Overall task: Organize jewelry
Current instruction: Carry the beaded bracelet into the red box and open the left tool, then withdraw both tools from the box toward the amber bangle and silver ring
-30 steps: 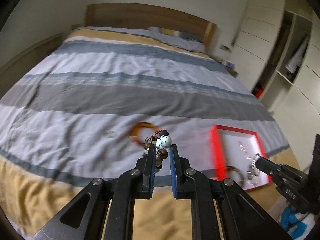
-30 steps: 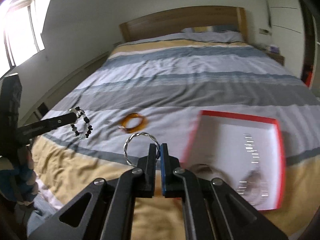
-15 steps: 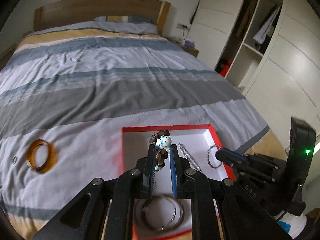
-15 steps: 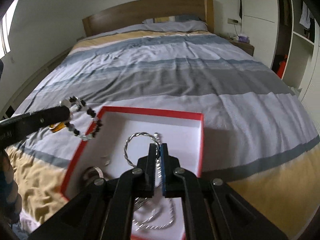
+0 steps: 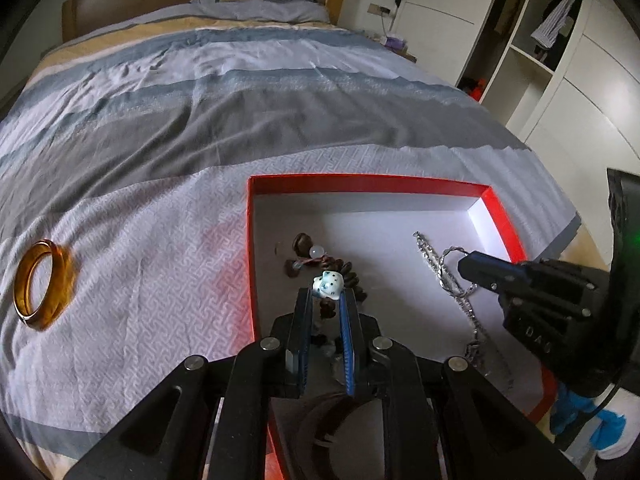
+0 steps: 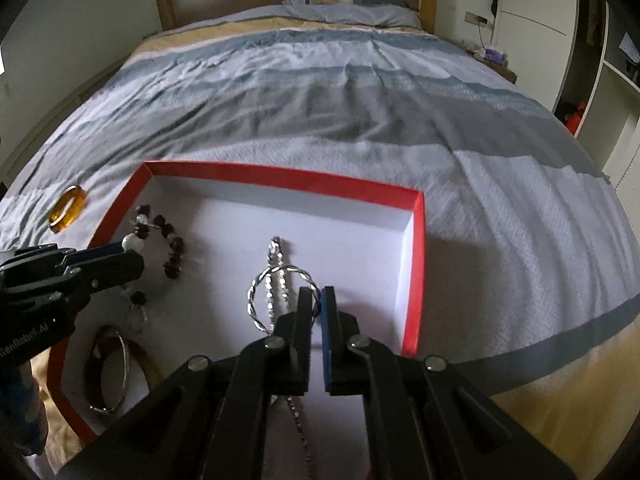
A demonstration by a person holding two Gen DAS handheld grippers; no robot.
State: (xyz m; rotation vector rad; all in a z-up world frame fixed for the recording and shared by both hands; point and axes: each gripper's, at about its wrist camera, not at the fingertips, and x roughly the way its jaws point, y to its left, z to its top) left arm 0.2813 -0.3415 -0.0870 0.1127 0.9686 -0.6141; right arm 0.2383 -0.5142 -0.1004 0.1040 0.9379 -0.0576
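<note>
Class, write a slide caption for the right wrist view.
Right gripper lowers a twisted silver bangle into the red box.

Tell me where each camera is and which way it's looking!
Left wrist: rides on the left claw, looking down its fingers at the beaded bracelet in the red box; the right claw shows too.
Right wrist: rides on the right claw, looking at the twisted silver bangle over that box; the left claw pokes in.
Both see: box, bed, amber bangle outside it.
</note>
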